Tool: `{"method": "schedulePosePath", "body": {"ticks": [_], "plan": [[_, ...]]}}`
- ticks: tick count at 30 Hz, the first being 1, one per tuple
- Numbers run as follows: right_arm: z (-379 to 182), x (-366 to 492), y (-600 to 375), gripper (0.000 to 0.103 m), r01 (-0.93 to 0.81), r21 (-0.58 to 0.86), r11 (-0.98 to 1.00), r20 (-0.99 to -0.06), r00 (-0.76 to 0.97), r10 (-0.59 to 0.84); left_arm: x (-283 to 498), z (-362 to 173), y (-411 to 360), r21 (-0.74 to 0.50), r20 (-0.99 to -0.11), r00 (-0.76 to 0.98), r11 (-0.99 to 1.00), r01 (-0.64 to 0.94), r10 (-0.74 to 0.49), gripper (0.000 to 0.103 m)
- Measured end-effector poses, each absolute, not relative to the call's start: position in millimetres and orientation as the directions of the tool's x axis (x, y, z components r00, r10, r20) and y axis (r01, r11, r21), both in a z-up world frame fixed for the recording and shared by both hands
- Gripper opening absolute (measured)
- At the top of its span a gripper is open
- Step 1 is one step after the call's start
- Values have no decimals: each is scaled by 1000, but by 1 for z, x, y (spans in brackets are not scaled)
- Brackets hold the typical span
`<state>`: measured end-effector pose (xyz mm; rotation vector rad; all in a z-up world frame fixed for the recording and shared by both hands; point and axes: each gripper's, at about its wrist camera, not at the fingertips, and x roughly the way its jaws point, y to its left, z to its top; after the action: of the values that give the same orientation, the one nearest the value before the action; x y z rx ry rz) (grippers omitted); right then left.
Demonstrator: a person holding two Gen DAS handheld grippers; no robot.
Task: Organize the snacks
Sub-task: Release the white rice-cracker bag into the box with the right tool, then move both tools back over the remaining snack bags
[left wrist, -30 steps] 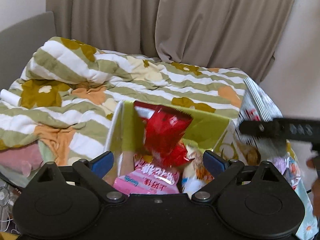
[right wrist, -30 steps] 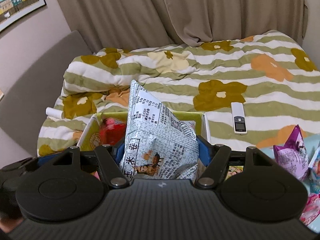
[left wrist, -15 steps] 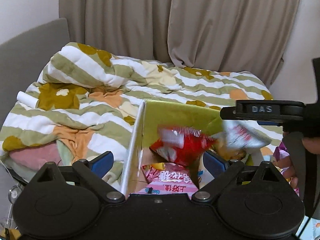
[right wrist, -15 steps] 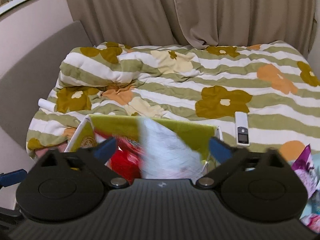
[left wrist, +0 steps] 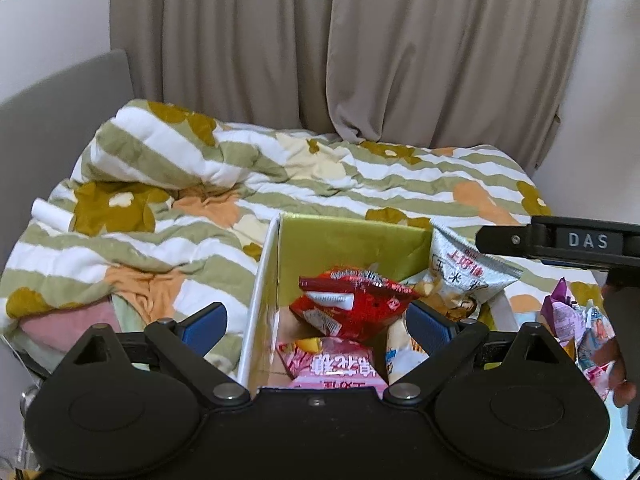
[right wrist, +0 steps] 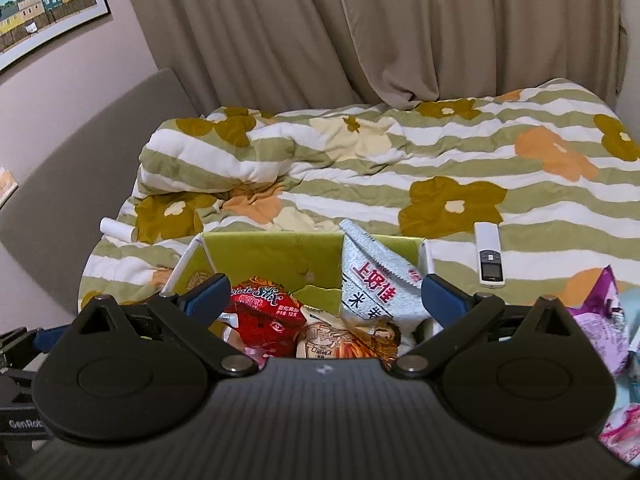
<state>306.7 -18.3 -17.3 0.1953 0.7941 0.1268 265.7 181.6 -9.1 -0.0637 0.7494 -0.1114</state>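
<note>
A green-lined cardboard box [left wrist: 352, 240] [right wrist: 276, 256] sits on the bed and holds snack bags. A red bag [left wrist: 352, 304] [right wrist: 264, 316] lies in the middle, a pink bag [left wrist: 332, 368] near the front, and a silver bag with red writing [left wrist: 464, 276] [right wrist: 376, 284] leans in the right corner. My left gripper [left wrist: 316, 320] is open and empty above the box's near edge. My right gripper [right wrist: 324, 296] is open and empty above the box; its body shows at the right of the left wrist view [left wrist: 560, 240].
A green, white and orange floral quilt [right wrist: 400, 168] covers the bed. A white remote [right wrist: 490, 254] lies right of the box. Purple and pink snack bags [right wrist: 600, 320] [left wrist: 572, 320] lie at the right. A white roll [right wrist: 118, 230] lies at the left. Beige curtains hang behind.
My right gripper opened and let the silver bag drop into the box's right corner. The red bag settled lower in the box. Both grippers pulled back and rose slightly.
</note>
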Motion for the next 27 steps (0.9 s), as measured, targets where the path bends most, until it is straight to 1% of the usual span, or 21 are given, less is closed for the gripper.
{"method": "schedulePosePath", "body": {"ticks": [9,13,19,22,27], "plan": [[18,274,-39,103,-7,163,987,-679,725,117,253,16,166,-110,-633,757,987,121,-163,98],[34,250,-64,103,3,148,989,-654,750,95,239,25,149,-116,-618,765,983,140,-182,98],[47,215,-118,103,41,177,983,-631,772,81,209,32,108,-100,-604,777,984,148,-178,98],[49,197,-140,103,46,147,988,-617,785,55,195,32,83,-82,-604,776,983,164,-180,98],[40,177,-181,103,41,136,990,-646,761,58,170,25,37,-60,-615,754,968,245,-230,98]]}}
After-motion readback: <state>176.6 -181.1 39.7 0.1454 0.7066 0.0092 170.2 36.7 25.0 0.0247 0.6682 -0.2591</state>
